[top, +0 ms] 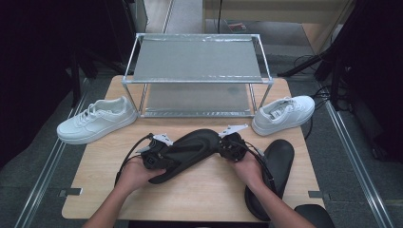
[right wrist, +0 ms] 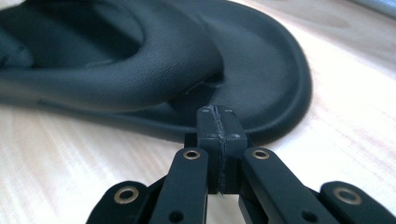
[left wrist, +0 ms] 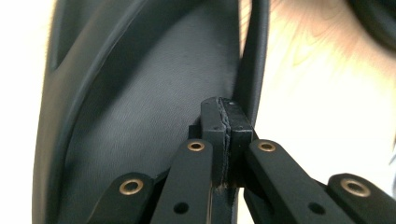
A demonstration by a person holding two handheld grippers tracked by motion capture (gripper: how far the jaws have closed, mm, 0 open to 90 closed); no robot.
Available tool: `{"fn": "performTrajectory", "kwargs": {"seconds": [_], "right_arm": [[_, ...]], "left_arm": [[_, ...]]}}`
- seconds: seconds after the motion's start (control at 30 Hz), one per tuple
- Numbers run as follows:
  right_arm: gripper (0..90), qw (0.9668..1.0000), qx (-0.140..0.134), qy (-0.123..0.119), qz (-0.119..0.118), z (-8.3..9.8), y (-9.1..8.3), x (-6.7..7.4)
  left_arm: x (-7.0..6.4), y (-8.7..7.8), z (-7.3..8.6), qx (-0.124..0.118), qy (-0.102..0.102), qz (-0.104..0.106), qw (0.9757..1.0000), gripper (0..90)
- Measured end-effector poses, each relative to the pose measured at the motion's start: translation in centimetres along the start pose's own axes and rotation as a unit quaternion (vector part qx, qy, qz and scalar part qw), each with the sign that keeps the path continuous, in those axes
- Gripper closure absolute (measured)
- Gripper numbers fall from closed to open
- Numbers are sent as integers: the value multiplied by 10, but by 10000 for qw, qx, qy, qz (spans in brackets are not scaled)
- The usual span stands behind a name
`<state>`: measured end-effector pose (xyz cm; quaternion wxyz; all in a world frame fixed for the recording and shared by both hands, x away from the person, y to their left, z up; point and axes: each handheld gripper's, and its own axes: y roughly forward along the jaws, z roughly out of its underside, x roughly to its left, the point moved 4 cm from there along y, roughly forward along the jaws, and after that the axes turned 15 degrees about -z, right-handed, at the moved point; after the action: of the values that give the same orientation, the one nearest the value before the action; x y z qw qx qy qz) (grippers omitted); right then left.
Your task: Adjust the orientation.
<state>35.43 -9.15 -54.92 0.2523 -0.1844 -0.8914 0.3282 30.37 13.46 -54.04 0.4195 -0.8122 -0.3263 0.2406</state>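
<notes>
You have one black slipper [top: 190,148] between your two grippers, above the middle of the worktop [top: 199,194] and just in front of the metal shoe rack [top: 197,78]. Your left gripper [top: 159,154] has its jaws pressed together at the slipper's edge; in the left gripper view the closed pads [left wrist: 226,135] sit right against the rim, though whether they actually pinch it is hard to tell. Your right gripper [top: 229,146] is likewise closed, its tips [right wrist: 218,135] touching or just short of the sole's rounded end [right wrist: 261,93], so it looks more like bracing than clamping.

By my reading the job is putting footwear on the rack, and it is early: both shelves are bare. The second black slipper [top: 275,173] lies beside your right forearm, one white sneaker [top: 97,119] sits out past your left gripper, the other white sneaker [top: 284,114] beyond your right gripper. All four pieces remain to be placed.
</notes>
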Motion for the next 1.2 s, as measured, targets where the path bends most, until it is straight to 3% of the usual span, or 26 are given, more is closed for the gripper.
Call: {"fn": "performTrajectory", "kwargs": {"seconds": [0.13,0.27,0.33,0.47,0.6,0.77,0.8,0.87,0.93,1.03,1.2], "right_arm": [[900,10000,-12,-11,10,-5,2,-6],[900,9999,-82,95,-115,-5,1,-8],[900,9997,-165,95,-129,-6,-2,-5],[900,9993,-314,-153,-98,-9,-8,3],[900,9982,-546,-98,-235,-10,-13,13],[900,9968,-684,-179,-360,-7,-13,33],[900,9968,-676,-209,-373,-7,-11,37],[900,9968,-632,-263,-402,-5,-8,44],[900,9973,-558,-312,-362,-3,-3,49],[900,9971,-605,-320,-340,-2,1,50],[900,9965,-688,-225,-414,-4,3,47]], "left_arm": [[-11,4,-3,13,31,206,9998,900],[-9,-1,-7,-60,48,172,9998,894],[-5,-11,-9,-181,14,127,9998,891],[12,-32,-11,-429,-57,-8,9991,888],[35,-37,-6,-395,-130,-302,9987,879],[59,-28,-1,-390,-377,-380,9978,890],[62,-25,-1,-365,-408,-351,9979,897],[68,-18,0,-273,-549,-95,9981,900],[73,-10,0,-220,-678,-70,9974,900],[74,-4,0,-193,-674,46,9975,900],[73,-3,-4,-192,-602,-20,9980,900]]}}
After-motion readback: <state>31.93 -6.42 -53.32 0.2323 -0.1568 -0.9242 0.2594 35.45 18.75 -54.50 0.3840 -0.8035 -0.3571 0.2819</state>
